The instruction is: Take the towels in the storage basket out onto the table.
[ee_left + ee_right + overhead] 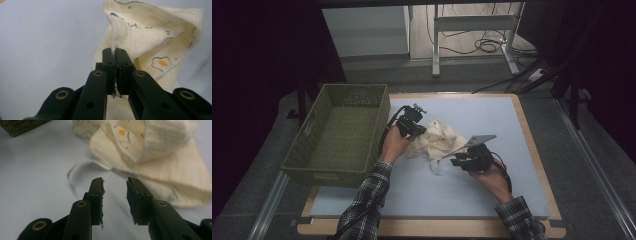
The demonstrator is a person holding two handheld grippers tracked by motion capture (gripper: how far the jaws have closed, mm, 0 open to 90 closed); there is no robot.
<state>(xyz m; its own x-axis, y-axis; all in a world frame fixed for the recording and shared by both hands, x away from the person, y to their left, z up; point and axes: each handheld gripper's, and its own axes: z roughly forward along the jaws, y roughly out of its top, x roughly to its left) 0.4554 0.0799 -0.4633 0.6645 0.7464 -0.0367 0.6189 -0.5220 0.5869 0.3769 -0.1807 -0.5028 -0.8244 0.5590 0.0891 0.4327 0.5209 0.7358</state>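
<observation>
Cloth: crumpled cream muslin cloth with blue squiggles and fried-egg print [438, 140], bunched on pale blue mat near table middle, between both hands; one white strip trailing toward front edge.
Cloth in left gripper view: cream fabric [155, 32] pulled up into a peak from the clamp, egg print low on right fold.
Cloth in right gripper view: heap [160, 157] lying ahead of jaw tips, white strip curling left, nearest fold just beyond tips.
Left claw: black two-jaw left claw [418, 129], jaws together, clamped on a thin fold of cloth at heap's left edge; pinch seen close in left gripper view [115, 53].
Right claw: black two-jaw right claw [457, 161], grey three-cornered plate on top, at heap's front-right side; jaws apart with clear gap [115, 185], nothing between pads, bare mat seen through gap.
Right claw contact: none visible, tips short of cloth.
Left hand: hand [393, 142] with plaid sleeve, wrapped round gripper body, just right of basket.
Right hand: hand [488, 176] with plaid sleeve, under gripper body.
Basket: olive green woven plastic rectangular basket [314, 145], on table's left side, beside cloth, not touching it.
Table: wooden-edged table with pale blue mat [492, 112].
</observation>
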